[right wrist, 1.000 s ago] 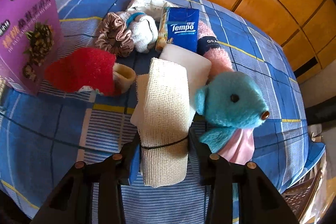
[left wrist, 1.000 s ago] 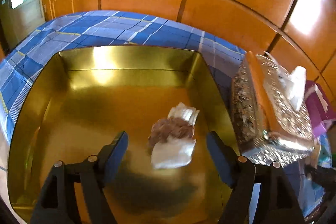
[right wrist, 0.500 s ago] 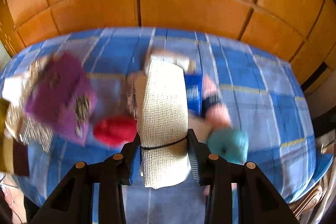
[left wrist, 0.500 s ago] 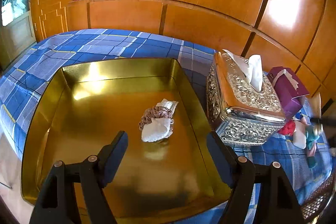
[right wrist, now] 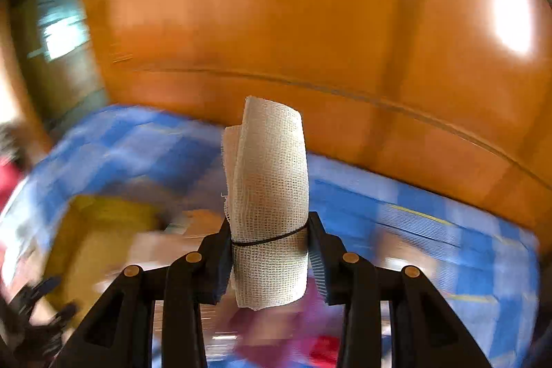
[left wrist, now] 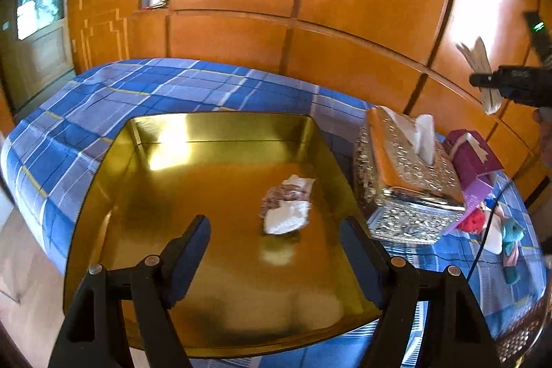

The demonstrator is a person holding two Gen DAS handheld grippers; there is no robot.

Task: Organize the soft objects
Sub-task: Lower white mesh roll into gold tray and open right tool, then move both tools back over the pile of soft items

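My right gripper (right wrist: 270, 259) is shut on a rolled cream mesh cloth (right wrist: 267, 195) bound by a black band, held high above the bed; it also shows in the left wrist view (left wrist: 483, 81) at the far right. My left gripper (left wrist: 276, 250) is open and empty above the near part of a gold tray (left wrist: 103, 195). In the tray lies a white cloth with a brown scrunchie (left wrist: 286, 206). The tray shows blurred in the right wrist view (right wrist: 86, 230).
A silver tissue box (left wrist: 407, 181) stands right of the tray on the blue plaid bedspread (left wrist: 138, 88). Beyond it are a purple box (left wrist: 472, 161), a red soft item (left wrist: 474, 221) and a teal plush (left wrist: 512, 237). Wooden wall panels stand behind.
My right gripper has lifted the mesh cloth off the pile and swung left toward the tray, view now blurred. My left gripper has drawn back and up from the tray, still open.
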